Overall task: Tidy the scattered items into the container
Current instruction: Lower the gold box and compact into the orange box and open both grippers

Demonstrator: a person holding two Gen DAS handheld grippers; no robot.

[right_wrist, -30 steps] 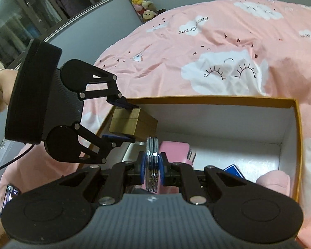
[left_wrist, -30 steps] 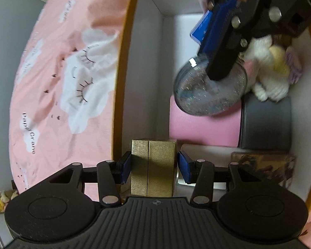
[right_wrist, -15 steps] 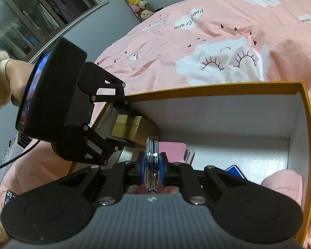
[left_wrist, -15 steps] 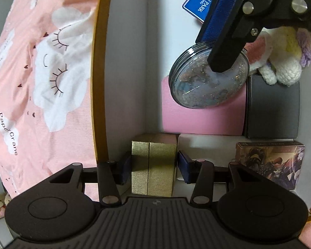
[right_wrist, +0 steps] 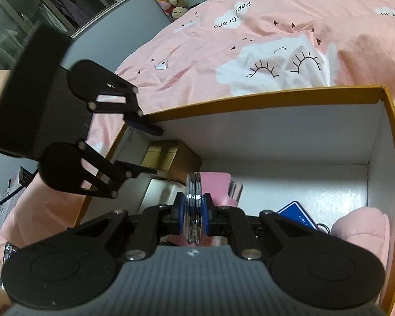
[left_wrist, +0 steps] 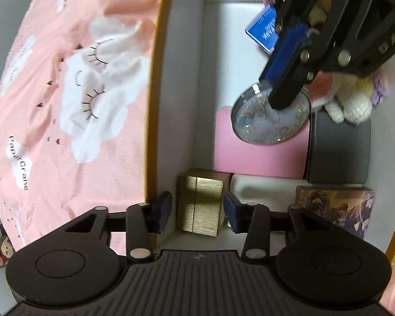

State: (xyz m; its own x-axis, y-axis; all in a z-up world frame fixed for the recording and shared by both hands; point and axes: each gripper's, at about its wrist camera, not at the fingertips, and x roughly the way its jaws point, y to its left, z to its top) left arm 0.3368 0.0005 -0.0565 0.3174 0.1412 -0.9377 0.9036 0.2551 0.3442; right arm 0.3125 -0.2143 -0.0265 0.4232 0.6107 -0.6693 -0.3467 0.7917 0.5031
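An orange-rimmed white box (left_wrist: 155,105) sits on a pink bedspread. A gold box (left_wrist: 200,205) stands on its floor in the near left corner. My left gripper (left_wrist: 197,210) hangs over it with the jaws closing. The gold box is between the pads, and a gap shows on each side. My right gripper (right_wrist: 194,210) is shut on a round glittery disc (right_wrist: 193,184), held on edge above the pink box. In the left wrist view the disc (left_wrist: 255,126) hangs from the right gripper's fingers (left_wrist: 284,79). From the right wrist the left gripper (right_wrist: 155,151) straddles the gold box (right_wrist: 168,155).
Inside the box lie a pink box (left_wrist: 250,158), a grey box (left_wrist: 339,152), a white plush toy (left_wrist: 347,102), a blue card (left_wrist: 263,31), an illustrated box (left_wrist: 334,208) and a white item (left_wrist: 260,184). The cloud-print bedspread (left_wrist: 65,92) surrounds the container.
The gold box has left the left pads and now rests lower, on the box floor. The left gripper shifted sideways. The right gripper with the disc sank slightly into the box.
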